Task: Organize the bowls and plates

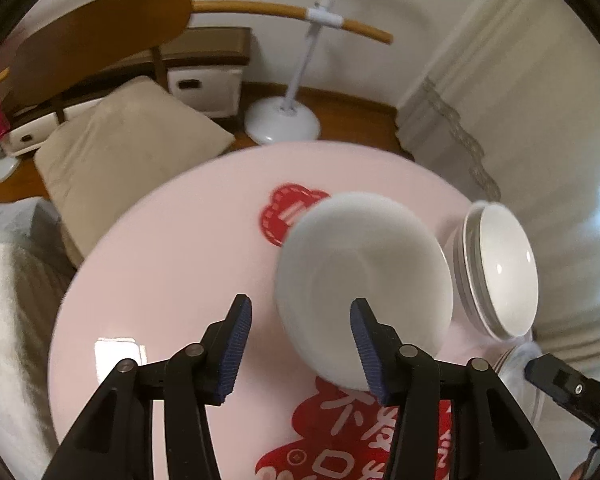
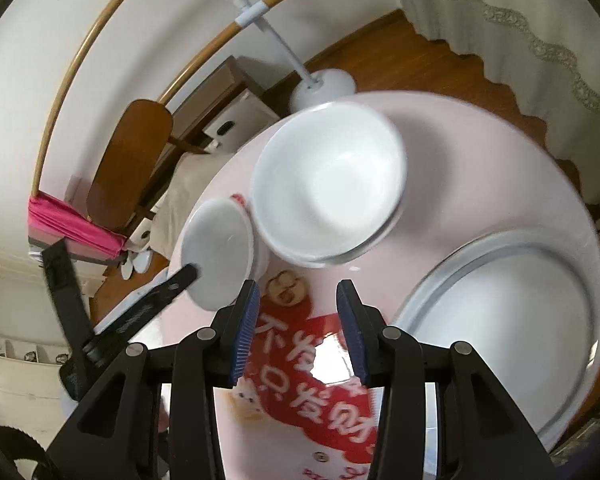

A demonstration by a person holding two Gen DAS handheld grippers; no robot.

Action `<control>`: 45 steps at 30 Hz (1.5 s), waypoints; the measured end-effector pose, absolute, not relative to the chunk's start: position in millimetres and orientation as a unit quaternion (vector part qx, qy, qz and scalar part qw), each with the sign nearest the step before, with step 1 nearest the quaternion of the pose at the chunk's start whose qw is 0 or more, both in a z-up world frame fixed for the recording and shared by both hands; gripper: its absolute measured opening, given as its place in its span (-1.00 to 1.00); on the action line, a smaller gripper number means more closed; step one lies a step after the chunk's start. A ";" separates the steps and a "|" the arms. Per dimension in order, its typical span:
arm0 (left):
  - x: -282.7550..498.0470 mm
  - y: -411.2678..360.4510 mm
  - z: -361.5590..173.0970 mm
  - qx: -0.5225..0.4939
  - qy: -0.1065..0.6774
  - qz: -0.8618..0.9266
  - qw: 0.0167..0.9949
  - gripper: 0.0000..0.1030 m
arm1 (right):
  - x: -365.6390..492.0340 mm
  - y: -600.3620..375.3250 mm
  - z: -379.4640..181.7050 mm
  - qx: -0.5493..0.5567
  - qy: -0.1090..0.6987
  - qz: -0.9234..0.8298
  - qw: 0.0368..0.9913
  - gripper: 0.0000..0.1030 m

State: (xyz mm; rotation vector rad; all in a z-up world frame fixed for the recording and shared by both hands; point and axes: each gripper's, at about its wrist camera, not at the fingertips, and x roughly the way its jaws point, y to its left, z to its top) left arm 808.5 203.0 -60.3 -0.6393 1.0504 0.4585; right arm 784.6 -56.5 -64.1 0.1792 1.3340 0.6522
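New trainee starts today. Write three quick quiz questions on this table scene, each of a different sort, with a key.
1. True or false: the large plate sits on top of the bowl stack.
2. What is between the fingers of the right tool? A: a bowl. B: nothing. C: a plate.
3. Fill in: in the right wrist view, the small dish lies to the ___ of the bowl stack.

Key: 1 false, the plate lies apart on the pink table. 2 B. 3 left.
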 end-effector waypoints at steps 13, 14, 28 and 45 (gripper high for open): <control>799.4 219.4 -77.5 -0.288 0.508 0.164 0.795 -0.72 | 768.2 -12.9 -105.2 0.138 0.608 0.288 0.727 -0.18; 797.7 218.9 -79.3 -0.290 0.507 0.163 0.795 -0.72 | 768.4 -8.9 -108.5 0.137 0.612 0.287 0.724 -0.18; 791.0 226.0 -84.9 -0.299 0.506 0.160 0.793 -0.73 | 782.4 14.7 -137.4 0.118 0.627 0.287 0.715 -0.76; 771.8 193.1 -6.6 -0.292 0.420 0.144 0.847 -0.73 | 781.0 -17.4 -68.9 0.115 0.602 0.353 0.706 -0.75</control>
